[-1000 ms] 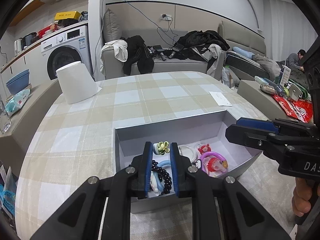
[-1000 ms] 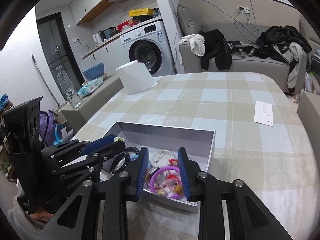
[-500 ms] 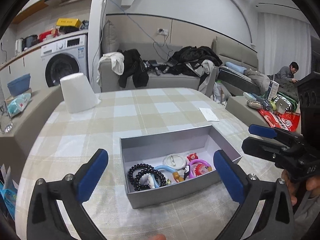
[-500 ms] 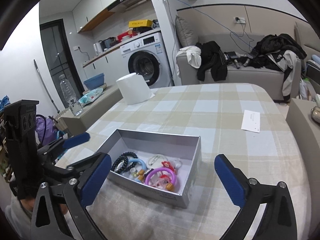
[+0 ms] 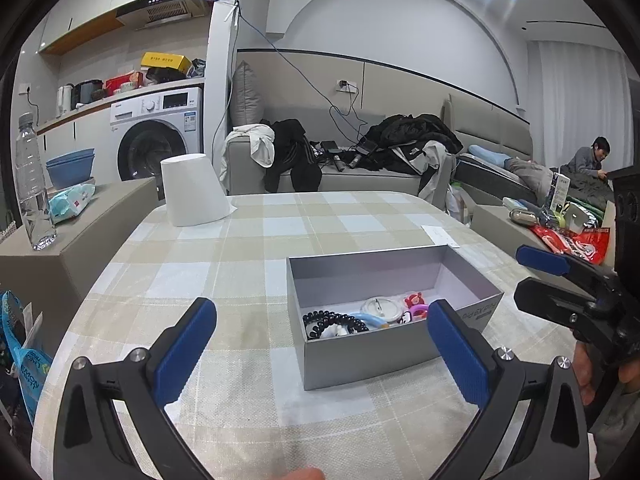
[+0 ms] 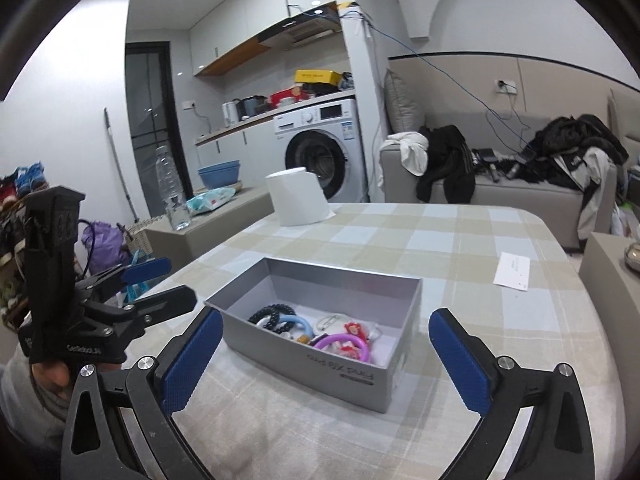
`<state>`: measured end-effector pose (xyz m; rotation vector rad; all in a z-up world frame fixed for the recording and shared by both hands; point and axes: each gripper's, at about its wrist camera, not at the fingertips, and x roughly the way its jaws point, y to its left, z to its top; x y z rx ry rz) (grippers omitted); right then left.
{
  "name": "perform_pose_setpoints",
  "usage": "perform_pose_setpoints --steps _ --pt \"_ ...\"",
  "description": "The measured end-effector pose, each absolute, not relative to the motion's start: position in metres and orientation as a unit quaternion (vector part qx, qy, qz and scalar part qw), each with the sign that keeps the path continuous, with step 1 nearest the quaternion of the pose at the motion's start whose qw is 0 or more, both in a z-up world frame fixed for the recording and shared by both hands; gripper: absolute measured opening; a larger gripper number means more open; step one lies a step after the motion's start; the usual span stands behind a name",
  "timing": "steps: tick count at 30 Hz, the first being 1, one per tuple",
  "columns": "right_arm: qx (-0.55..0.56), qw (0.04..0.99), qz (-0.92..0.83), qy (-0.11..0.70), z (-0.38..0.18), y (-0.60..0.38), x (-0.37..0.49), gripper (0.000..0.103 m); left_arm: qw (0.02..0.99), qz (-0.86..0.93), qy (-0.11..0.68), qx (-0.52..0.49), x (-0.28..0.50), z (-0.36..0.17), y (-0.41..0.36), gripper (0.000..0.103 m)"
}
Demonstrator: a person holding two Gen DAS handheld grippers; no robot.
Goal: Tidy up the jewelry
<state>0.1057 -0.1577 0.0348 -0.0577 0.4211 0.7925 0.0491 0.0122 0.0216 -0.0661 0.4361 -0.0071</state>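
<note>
The checked table (image 5: 248, 240) carries a grey box (image 5: 372, 354) near its front edge. Both grippers hang above the cloth, apart from the box: the left gripper (image 5: 320, 344) and right gripper (image 6: 326, 354) each have their 2 blue-padded fingers spread wide, holding nothing. Inside the box lie a black bead bracelet (image 6: 272, 316), a purple ring (image 6: 344, 342) and smaller trinkets, partly hidden by its near wall and hard to identify.

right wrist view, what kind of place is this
Most likely a small home, with living room and kitchen or laundry nook in one space: a washing machine under a counter, a sofa piled with clothes, and a table with a checked tablecloth holding the jewelry box.
</note>
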Motion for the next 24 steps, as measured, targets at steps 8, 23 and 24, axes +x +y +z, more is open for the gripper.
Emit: perform_pose_setpoints --steps 8,23,24 --pt "-0.025 0.907 0.383 0.172 0.0324 -0.1570 0.0979 0.103 0.978 -0.009 0.209 -0.020 0.0441 0.0220 0.0106 0.102" --pt "-0.021 0.911 0.375 0.171 0.0339 -0.1607 0.0981 0.103 0.978 -0.018 0.207 -0.014 0.0409 0.0211 0.0075 0.102" --pt "-0.020 0.911 0.375 0.172 0.0337 -0.1611 0.0987 0.103 0.978 -0.018 0.206 -0.014 0.0405 0.0213 0.0078 0.102"
